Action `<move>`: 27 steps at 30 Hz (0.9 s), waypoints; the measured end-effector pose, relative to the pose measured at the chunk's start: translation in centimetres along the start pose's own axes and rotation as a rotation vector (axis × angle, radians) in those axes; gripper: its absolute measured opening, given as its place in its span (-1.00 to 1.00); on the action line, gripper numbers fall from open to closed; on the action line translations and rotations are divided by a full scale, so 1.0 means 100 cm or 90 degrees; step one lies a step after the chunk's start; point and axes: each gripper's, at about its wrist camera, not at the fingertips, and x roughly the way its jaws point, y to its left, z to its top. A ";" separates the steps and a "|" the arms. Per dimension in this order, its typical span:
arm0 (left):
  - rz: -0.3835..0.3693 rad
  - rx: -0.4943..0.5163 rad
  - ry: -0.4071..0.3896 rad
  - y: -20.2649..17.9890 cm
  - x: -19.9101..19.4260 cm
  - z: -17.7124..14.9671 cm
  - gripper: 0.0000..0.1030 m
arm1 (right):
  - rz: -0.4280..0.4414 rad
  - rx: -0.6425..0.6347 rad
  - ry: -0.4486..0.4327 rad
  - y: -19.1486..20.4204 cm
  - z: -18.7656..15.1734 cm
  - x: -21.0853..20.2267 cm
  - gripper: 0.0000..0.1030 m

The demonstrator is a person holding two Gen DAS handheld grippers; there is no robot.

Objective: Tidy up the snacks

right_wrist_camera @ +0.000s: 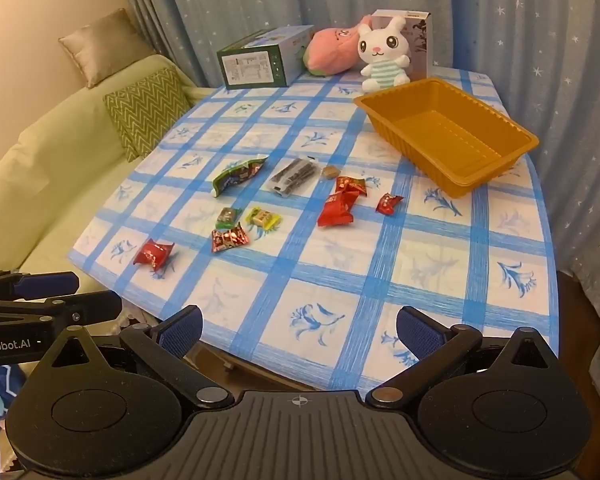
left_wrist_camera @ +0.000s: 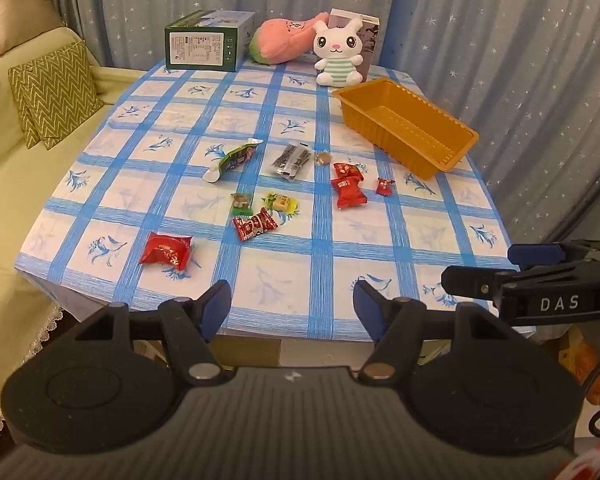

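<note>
Beside the left gripper (left_wrist_camera: pixel 292 304), "DAS" lettering.

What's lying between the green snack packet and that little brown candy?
A dark clear-wrapped snack pack lies between the green packet and brown candy, in both views.

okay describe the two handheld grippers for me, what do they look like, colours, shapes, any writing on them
Both are matte black plastic. The left gripper and right gripper each have a ribbed grey-black body, two round disc housings, angled black linkage arms with silver pivot pins, and blue textured finger pads. White lettering shows on their sides: "DAS" on the right one, "enRobot.AI" on the left. A black cable runs beside the right one.
</note>
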 end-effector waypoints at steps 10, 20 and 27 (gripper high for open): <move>0.001 0.000 0.003 0.000 0.000 0.000 0.27 | 0.002 0.001 0.000 0.000 0.001 0.000 1.00; 0.001 0.000 0.003 0.000 0.000 0.000 0.27 | 0.004 0.002 -0.001 0.001 0.001 0.001 1.00; 0.001 0.000 0.003 0.000 0.000 0.000 0.27 | 0.005 0.002 -0.001 0.002 0.002 0.001 1.00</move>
